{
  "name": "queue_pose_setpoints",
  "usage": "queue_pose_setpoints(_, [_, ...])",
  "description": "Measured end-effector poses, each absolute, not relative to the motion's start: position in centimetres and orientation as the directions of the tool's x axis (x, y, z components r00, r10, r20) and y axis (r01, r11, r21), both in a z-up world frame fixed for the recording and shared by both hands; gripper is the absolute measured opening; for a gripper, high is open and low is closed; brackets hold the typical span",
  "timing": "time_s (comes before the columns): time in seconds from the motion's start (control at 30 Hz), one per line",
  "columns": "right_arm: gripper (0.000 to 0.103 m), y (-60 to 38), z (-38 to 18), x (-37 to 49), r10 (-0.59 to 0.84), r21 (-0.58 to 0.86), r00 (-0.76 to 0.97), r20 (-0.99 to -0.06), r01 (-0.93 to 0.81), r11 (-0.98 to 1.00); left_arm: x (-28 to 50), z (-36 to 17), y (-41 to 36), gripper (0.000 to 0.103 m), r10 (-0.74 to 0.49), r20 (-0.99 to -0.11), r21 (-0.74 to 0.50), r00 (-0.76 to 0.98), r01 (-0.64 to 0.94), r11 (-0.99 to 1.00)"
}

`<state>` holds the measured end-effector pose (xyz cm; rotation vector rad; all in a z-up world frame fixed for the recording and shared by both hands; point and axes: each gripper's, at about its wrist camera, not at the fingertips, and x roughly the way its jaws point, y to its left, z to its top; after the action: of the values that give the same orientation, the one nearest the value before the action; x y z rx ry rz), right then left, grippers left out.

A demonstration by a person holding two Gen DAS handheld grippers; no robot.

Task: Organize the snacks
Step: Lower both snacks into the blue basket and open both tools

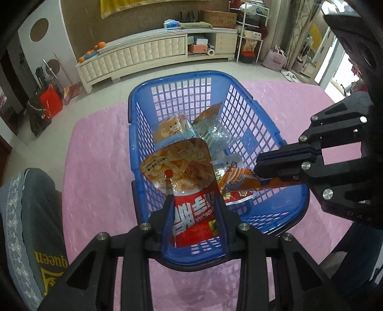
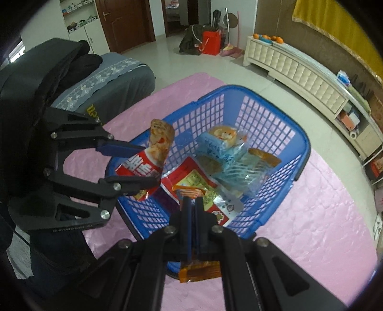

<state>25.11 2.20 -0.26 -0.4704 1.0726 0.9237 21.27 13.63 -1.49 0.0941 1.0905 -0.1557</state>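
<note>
Left tool [image 1: 194,205] grips the red konjac packet [image 1: 191,215], long axis toward 12 o'clock, over the blue basket [image 1: 296,191]. Right tool [image 2: 192,203], clamping an orange packet [image 2: 199,271], hangs over the same basket at 3 o'clock.

A pale tiled floor [image 1: 251,69] spreads beneath a pink cloth-covered surface [image 1: 95,155] in a lived-in room. Along a brown wall [image 1: 79,21] runs a long cream cabinet [image 1: 134,55] with tufted panels — oranges [image 1: 99,46] at one end, a cardboard box [image 1: 220,18] at the other. A yellow hanging [image 2: 335,26] drapes above it. A red bag [image 2: 211,42] sits near dark wooden doors [image 2: 124,24], a grey lace-trimmed seat [image 2: 107,79] close by — daylight glares through a window [image 1: 335,71] past a white shelving rack [image 1: 249,31].
</note>
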Motion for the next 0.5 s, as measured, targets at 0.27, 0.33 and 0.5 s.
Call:
queue_pose_setpoints(0.27, [0.005,2.0,-0.7,25.0,0.392,0.079,0.185,-0.901,-0.819,0.568,21.1,-2.4,13.3,0.035,-0.063,-0.903,0.018,0.425,0.183,0.983])
queue_pose_setpoints(0.33, [0.005,1.8,-0.8,25.0,0.387,0.069,0.198,-0.901,-0.814,0.577,21.0,-2.4,13.2,0.043,-0.071,-0.903,0.010,0.424,0.185,0.983])
queue_pose_setpoints(0.5, [0.025,1.3,-0.8,25.0,0.341,0.020,0.240,-0.909,-0.793,0.609,20.5,-1.9,13.1,0.061,-0.067,-0.895,0.012,0.441,0.174,0.985])
